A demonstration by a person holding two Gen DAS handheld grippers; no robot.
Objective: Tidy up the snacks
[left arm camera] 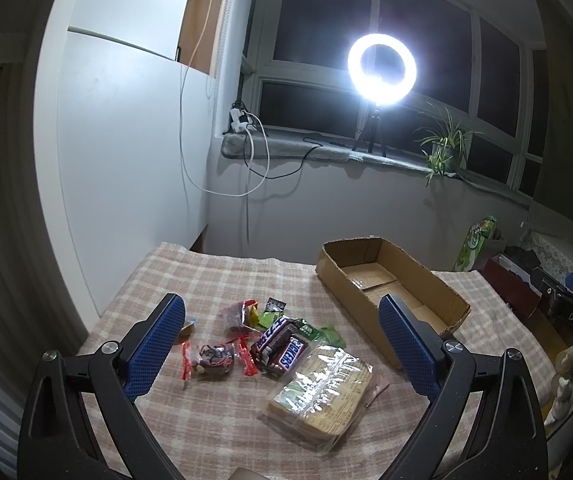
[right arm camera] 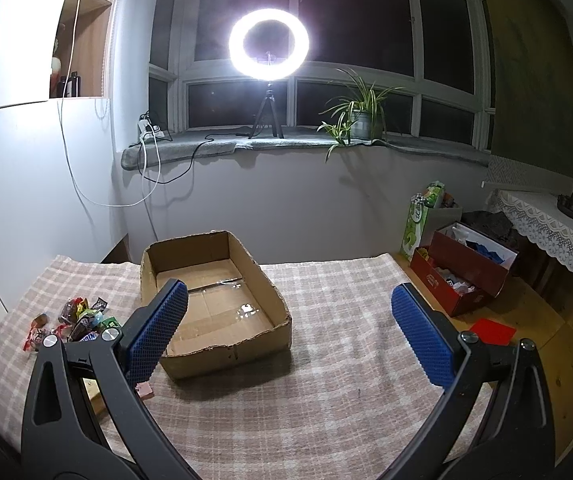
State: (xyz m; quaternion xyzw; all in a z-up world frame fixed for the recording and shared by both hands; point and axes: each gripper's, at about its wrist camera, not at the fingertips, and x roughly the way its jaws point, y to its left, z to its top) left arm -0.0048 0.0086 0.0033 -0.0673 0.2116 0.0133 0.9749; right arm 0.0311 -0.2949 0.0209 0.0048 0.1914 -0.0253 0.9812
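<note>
A pile of snacks lies on the checked tablecloth (left arm camera: pixel 222 280). It holds a clear pack of crackers (left arm camera: pixel 320 394), Snickers bars (left arm camera: pixel 280 346), a small clear bag with red ends (left arm camera: pixel 212 360), and green and red sweets (left arm camera: pixel 260 314). My left gripper (left arm camera: pixel 282 312) hangs open above the pile, holding nothing. An empty cardboard box (left arm camera: pixel 390 280) lies to the right of the snacks. In the right wrist view the cardboard box (right arm camera: pixel 214 304) sits ahead, the snacks (right arm camera: pixel 78 318) are at far left, and my right gripper (right arm camera: pixel 290 300) is open and empty.
A ring light (right arm camera: pixel 269 45) on a tripod and a potted plant (right arm camera: pixel 360 116) stand on the windowsill. Cables hang down the wall on the left. Right of the table are a red box (right arm camera: pixel 462 276), a green bag (right arm camera: pixel 422 220) and a lace-covered stand (right arm camera: pixel 546 224).
</note>
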